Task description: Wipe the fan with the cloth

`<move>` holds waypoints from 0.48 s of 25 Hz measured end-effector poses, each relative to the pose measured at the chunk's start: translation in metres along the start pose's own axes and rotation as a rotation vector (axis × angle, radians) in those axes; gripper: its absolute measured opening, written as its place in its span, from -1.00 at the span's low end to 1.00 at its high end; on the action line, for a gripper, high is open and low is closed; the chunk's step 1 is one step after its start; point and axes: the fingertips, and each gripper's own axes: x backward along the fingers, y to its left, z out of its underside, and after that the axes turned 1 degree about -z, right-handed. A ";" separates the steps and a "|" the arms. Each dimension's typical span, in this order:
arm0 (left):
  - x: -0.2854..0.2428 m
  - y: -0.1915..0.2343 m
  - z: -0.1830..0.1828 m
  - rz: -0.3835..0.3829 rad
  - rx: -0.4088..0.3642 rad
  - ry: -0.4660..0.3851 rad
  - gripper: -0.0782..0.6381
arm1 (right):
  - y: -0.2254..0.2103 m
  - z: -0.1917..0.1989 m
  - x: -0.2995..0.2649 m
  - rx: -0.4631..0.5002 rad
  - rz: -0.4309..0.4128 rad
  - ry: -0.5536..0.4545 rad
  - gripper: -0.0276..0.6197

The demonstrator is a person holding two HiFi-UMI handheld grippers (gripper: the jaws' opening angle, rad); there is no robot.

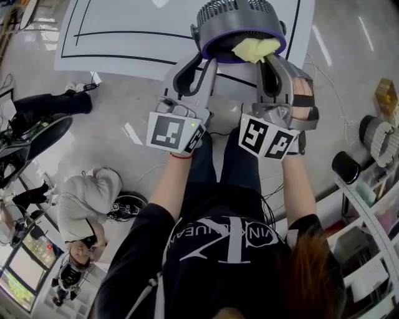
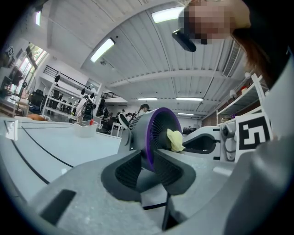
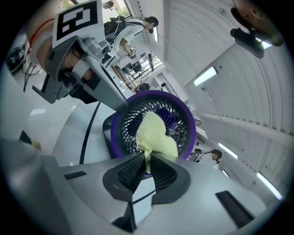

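Cloth (image 3: pixel 154 133), pale yellow and bunched, is pinched in the right tool (image 3: pixel 148 158), whose jaws are pressed together on its lower fold. The cloth lies against the front grille of the round grey plastic fan with a purple rim (image 1: pixel 232 14). The left tool (image 2: pixel 149 163) clamps that fan's edge, one pad on the grey housing and the other on the grille side. The fan stands on the white desk with black lines (image 1: pixel 124 31), near its edge.

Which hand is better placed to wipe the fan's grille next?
Right. The right tongs pinch the cloth, which lies against the fan's grille. The left tongs grip the fan's rim and look better left steadying it.
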 end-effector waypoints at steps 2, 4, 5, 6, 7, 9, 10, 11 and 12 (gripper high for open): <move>0.000 0.001 0.000 0.011 0.010 0.000 -0.54 | 0.008 0.000 -0.003 -0.040 -0.024 0.012 -0.83; 0.001 -0.001 0.000 0.051 0.031 -0.011 -0.53 | 0.017 -0.001 -0.005 -0.081 -0.051 0.018 -0.83; 0.003 -0.003 -0.002 0.077 0.036 -0.024 -0.48 | 0.022 -0.003 -0.005 -0.106 -0.067 0.018 -0.83; 0.007 -0.006 -0.004 0.098 0.031 -0.038 -0.45 | 0.027 -0.004 -0.006 -0.132 -0.083 0.015 -0.83; 0.011 -0.008 -0.006 0.109 0.017 -0.050 -0.46 | 0.031 -0.007 -0.006 -0.159 -0.097 0.012 -0.83; 0.019 -0.009 -0.008 0.110 -0.015 -0.057 -0.50 | 0.035 -0.011 -0.006 -0.204 -0.109 0.009 -0.84; 0.022 -0.007 -0.009 0.105 -0.025 -0.054 -0.53 | 0.036 -0.013 -0.007 -0.225 -0.113 0.010 -0.84; 0.026 -0.005 -0.008 0.100 -0.029 -0.049 -0.55 | 0.037 -0.015 -0.007 -0.251 -0.121 0.012 -0.84; 0.029 -0.002 -0.007 0.095 -0.030 -0.043 -0.57 | 0.037 -0.017 -0.008 -0.286 -0.136 0.012 -0.84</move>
